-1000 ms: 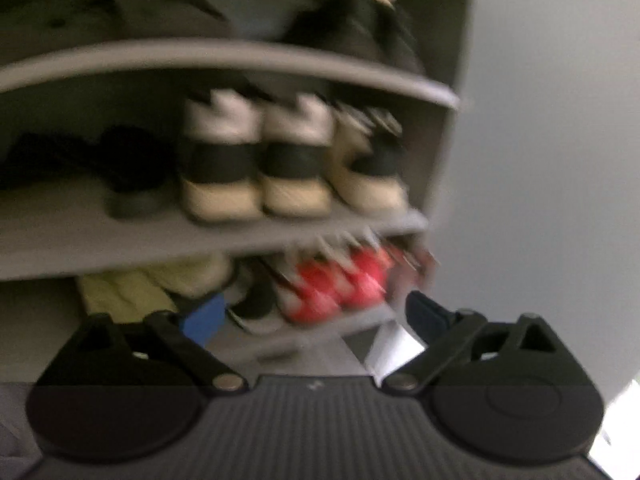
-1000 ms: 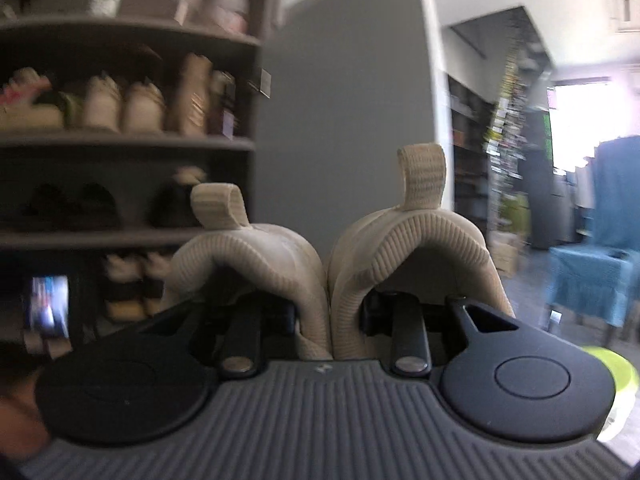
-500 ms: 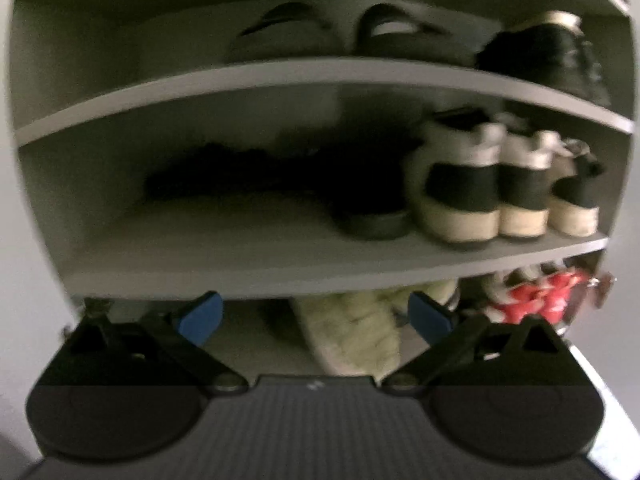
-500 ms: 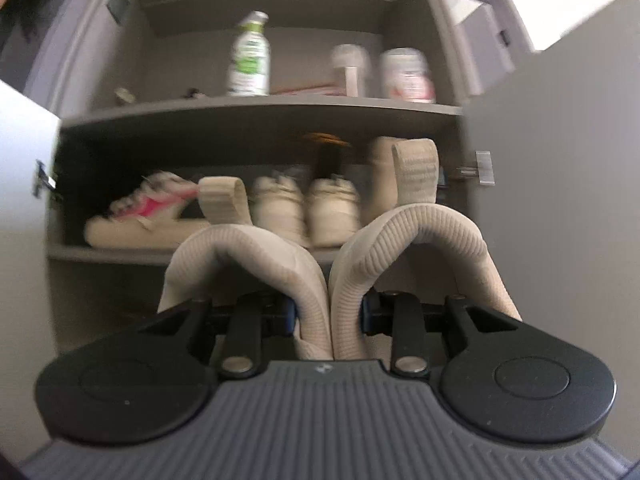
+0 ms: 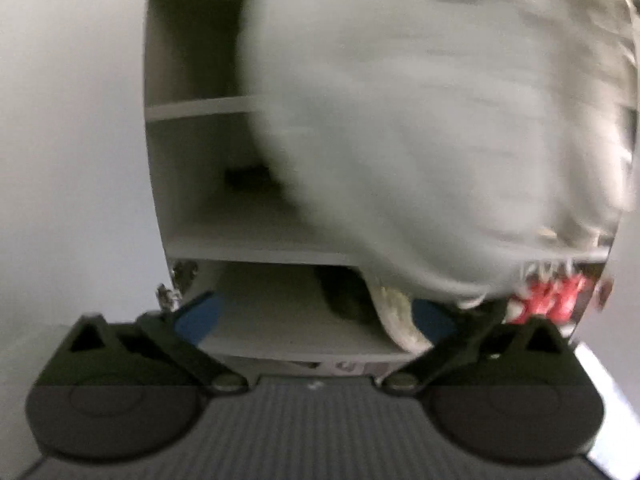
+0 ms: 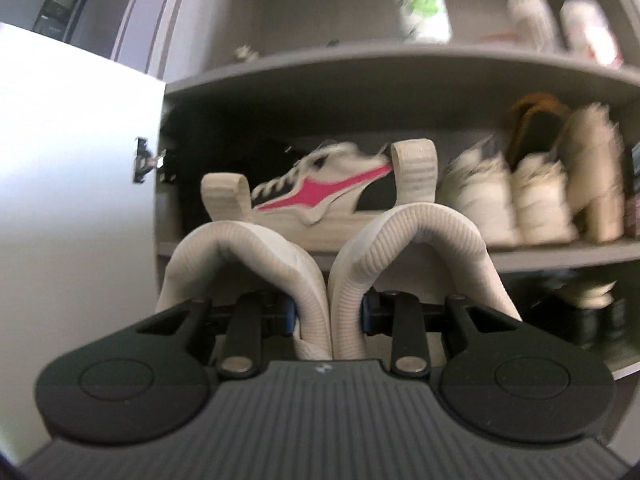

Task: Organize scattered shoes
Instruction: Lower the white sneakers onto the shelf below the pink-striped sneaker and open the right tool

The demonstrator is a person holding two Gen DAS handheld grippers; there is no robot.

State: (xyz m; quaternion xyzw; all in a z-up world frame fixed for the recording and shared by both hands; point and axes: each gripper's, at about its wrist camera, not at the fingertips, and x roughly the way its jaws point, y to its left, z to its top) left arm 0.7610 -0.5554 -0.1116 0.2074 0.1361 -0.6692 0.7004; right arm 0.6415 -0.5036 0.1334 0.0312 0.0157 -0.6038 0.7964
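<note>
Two beige ribbed-knit sneakers [image 6: 328, 264] pinched side by side at their inner collars by the right gripper [image 6: 329, 314], blue pads pressing from both sides, woven heel loops upright at 11 and 1 o'clock. At 9 o'clock, flat white cabinet door [image 6: 76, 184] with small metal hinge. Dead ahead at 12, past the loops, cream low sneaker with pink stripe [image 6: 320, 196] lying side-on along the grey curved shelf board [image 6: 560, 252]. Toward 2 o'clock, fuzzy cream shoes [image 6: 508, 200] upright in a row, blurred. Above, at 1 o'clock, white bottle with green print [image 6: 422, 4] on the upper board.

In the left view, left gripper [image 5: 316, 320] spread wide, nothing between the blue pads. Smooth grey shelf compartments [image 5: 248, 240] at 11 o'clock. Large pale blurred mass [image 5: 432, 132] filling 12 through 3, identity unclear. Red-and-white shoe [image 5: 556, 296] at 4 o'clock, on the lowest shelf.
</note>
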